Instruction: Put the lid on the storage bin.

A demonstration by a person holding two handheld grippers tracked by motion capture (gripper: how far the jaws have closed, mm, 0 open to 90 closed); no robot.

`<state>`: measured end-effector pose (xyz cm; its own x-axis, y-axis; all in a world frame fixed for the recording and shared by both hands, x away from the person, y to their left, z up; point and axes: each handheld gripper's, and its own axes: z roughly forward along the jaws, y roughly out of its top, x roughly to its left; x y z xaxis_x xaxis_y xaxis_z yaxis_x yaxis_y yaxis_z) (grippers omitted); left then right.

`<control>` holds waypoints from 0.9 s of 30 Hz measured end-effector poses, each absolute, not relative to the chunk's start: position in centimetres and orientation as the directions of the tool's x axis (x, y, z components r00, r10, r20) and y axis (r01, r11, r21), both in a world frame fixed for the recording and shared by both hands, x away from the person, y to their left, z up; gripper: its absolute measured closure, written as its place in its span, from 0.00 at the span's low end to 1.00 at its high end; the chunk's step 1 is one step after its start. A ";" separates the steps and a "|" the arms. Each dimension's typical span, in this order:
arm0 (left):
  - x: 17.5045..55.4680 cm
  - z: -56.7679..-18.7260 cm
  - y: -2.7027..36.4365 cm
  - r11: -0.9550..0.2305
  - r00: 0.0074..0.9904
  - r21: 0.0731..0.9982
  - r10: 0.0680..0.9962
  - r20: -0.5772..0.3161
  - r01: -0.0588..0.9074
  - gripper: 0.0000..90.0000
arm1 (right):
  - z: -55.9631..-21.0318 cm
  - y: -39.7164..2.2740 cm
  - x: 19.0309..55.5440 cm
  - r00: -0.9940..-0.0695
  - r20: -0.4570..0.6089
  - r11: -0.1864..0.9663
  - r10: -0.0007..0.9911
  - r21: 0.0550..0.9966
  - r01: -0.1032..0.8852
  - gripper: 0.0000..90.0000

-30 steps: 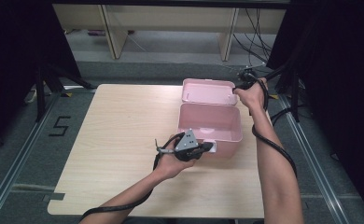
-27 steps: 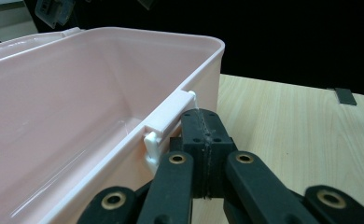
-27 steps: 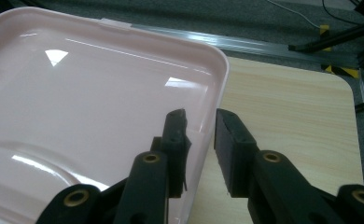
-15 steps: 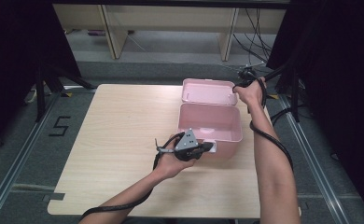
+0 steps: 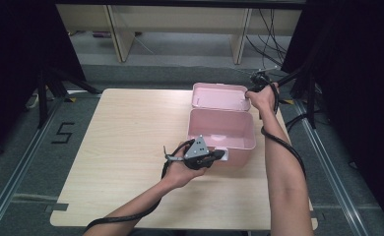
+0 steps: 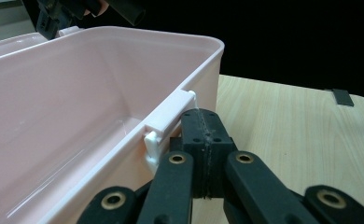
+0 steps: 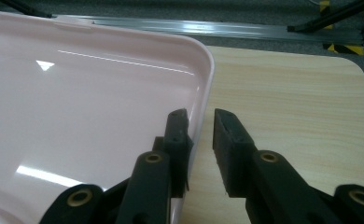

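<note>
At the tabletop's (image 5: 111,147) three-o'clock side stands an open pink box (image 5: 222,130), its lid (image 5: 219,96) folded back flat toward twelve o'clock. The left gripper (image 5: 218,156) sits at the box's six-o'clock wall, its fingers (image 6: 203,140) pressed together just beside the white latch (image 6: 168,119) on the rim, with nothing visibly between them; whether they touch the latch I cannot tell. The right gripper (image 7: 201,140) reaches the lid's three-o'clock edge: its fingers stand apart, straddling the lid's rim, one inside and one outside, and they have just been closing, with the rim between them but not yet pinched.

The step in hand looks like taking hold of the lid in order to close it, while the left steadies the base. Next, the right fingers need to clamp the rim firmly, then swing the lid up and over toward six o'clock without dragging the box.

Inside, the box is bare; the lid's inner face is bare too.
</note>
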<state>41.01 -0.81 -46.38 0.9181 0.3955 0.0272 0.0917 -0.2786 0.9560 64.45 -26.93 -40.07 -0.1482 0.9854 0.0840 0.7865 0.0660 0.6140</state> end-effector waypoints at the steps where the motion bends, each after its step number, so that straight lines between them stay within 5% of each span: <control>1: 41.0 -46.4 -0.8 -0.279 0.918 0.956 0.396 0.028 0.091 1.00 | -40.2 -26.9 64.5 -0.149 0.081 0.070 0.985 0.607 0.792 0.85; 27: 40.8 -46.2 -1.0 -0.289 0.914 0.952 0.406 0.028 0.099 1.00 | -39.7 -26.0 64.9 -0.068 0.098 -0.002 0.993 0.580 0.815 0.96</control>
